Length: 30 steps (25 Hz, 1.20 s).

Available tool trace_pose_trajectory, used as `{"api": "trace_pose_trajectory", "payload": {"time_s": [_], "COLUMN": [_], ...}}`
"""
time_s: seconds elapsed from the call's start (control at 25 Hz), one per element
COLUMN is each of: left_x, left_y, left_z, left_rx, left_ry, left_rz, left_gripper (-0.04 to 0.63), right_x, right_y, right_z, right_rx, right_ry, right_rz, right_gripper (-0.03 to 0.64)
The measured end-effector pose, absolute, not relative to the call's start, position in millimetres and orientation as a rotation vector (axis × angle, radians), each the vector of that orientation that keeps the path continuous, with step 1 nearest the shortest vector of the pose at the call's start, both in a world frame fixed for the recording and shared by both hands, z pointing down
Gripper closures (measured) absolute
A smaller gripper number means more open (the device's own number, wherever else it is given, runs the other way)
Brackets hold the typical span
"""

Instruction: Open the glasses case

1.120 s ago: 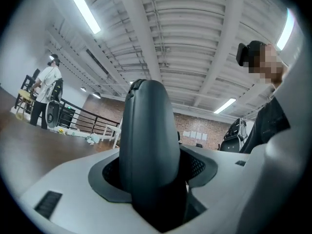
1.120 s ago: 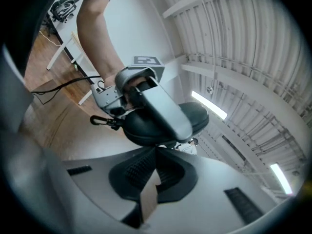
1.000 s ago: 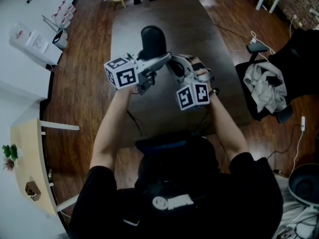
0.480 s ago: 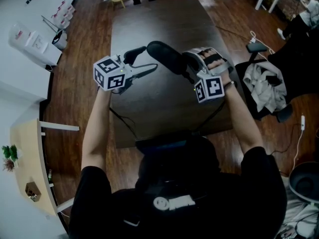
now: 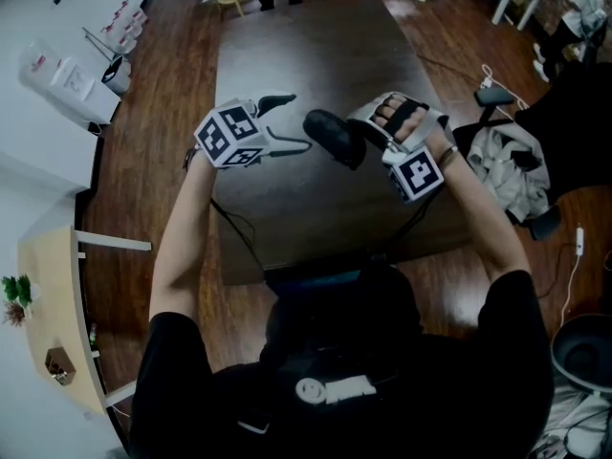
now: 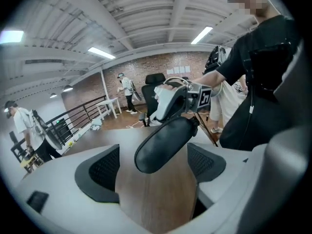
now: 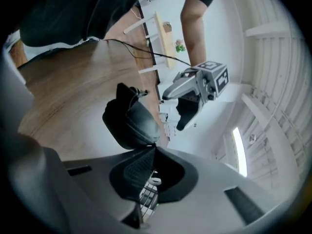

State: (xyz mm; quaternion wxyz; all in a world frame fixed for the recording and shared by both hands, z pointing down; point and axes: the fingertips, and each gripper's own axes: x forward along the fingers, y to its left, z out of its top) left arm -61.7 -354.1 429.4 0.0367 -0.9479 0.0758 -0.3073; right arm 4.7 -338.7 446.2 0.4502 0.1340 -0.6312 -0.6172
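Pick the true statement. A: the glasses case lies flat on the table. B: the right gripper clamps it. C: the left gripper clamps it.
B: the right gripper's jaws are shut on the glasses case; the left gripper's jaws have just been opening and stand wide, the case's free end between them, unpressed.

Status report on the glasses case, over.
Left gripper open, jaws just been opening, glasses case end at their mouth, untouched. Right gripper shut on the case, above the table. Case looks closed. Nothing in the way.

The person wears a black short-sleeved shirt (image 5: 421, 352).
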Motion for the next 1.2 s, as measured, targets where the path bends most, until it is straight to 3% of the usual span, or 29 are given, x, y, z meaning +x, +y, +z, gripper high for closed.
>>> {"api": "trace_pose_trajectory", "payload": {"time_s": [0.44, 0.64, 0.96, 1.2], "left_x": [-40.9, -31.9, -21.5, -22.0], "left_y": [-298.7, -276.0, -250.4, -256.4], "left_z": [481.5, 495.6, 499.8, 495.3], "left_rx": [-2.801, -2.831, -2.933, -3.004], "left_ry": [-0.234, -0.333, -0.463, -0.370], "left_rz": [-1.242, -1.229, -1.100, -1.052], "left_gripper": [0.169, 0.221, 0.215, 0.253], "right_x": [-46.8, -51.2, -58.4, -48.0], "right_y": [-310.3, -307.3, -289.8, -298.8], "right_z": [423.7, 421.3, 423.0, 426.0], "right_rx": [0.163, 0.160, 0.094, 0.138], "right_ry": [-1.532, -1.554, -1.573, -1.589], "right_rz": [-1.819, -1.862, -1.929, -1.852], "right_gripper": [0.615, 0.615, 0.614, 0.614]}}
